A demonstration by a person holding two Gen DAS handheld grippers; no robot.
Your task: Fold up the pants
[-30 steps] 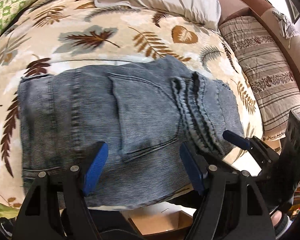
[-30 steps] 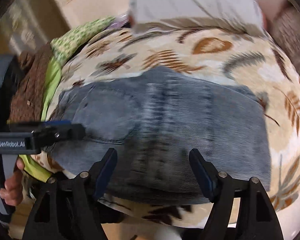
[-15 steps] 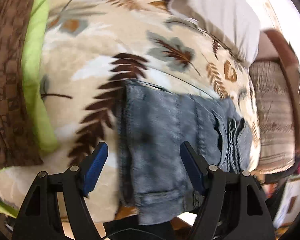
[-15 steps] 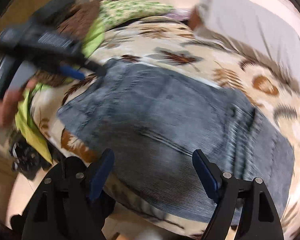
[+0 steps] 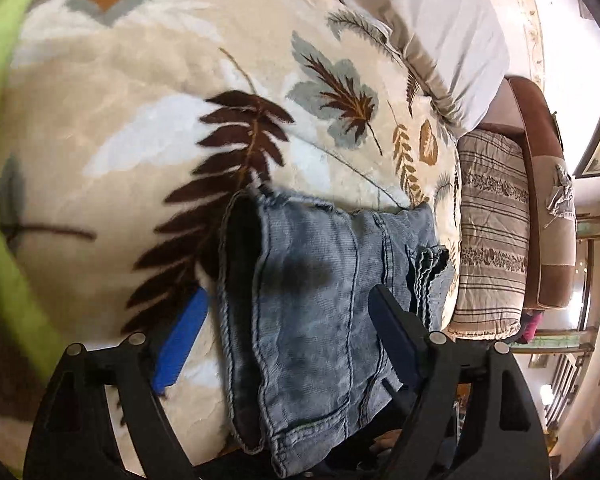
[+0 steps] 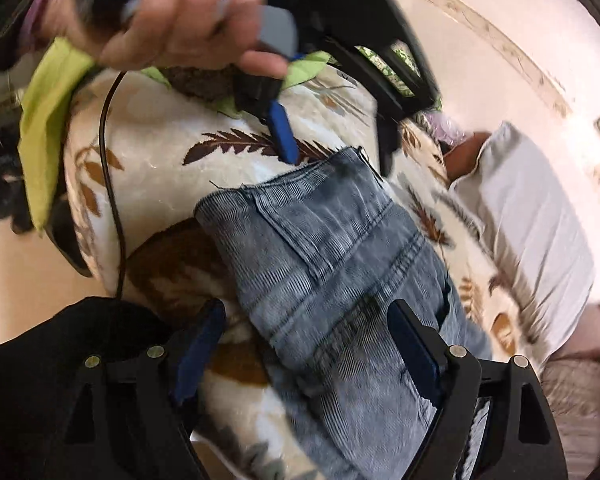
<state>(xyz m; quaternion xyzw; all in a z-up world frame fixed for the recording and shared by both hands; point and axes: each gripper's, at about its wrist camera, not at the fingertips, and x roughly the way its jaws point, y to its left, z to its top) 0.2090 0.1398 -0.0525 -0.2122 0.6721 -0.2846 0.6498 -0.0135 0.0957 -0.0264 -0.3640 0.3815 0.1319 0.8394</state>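
Swinging round to the jeans' (image 5: 320,312) end since a second ago, both grippers hover with fingers spread: left gripper (image 5: 287,332) opening, right gripper (image 6: 312,344) empty. The folded jeans lie on the leaf-print blanket (image 5: 139,120), so another fold seems next.

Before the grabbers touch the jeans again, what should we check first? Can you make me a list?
1. Jeans lying folded on the leaf blanket: ok.
2. Left gripper free of cloth: ok, jaws opening, straddling the jeans' edge without pinching.
3. Right gripper free of cloth: ok, jaws wide, jeans below them, nothing pinched.
4. Grippers clear of each other: ok, the left one sits at the far end of the jeans in the right wrist view.
5. Black cable away from the jeans: ok, it hangs beside them.
6. Fold edges lined up neatly: cannot tell, the picture is blurred.
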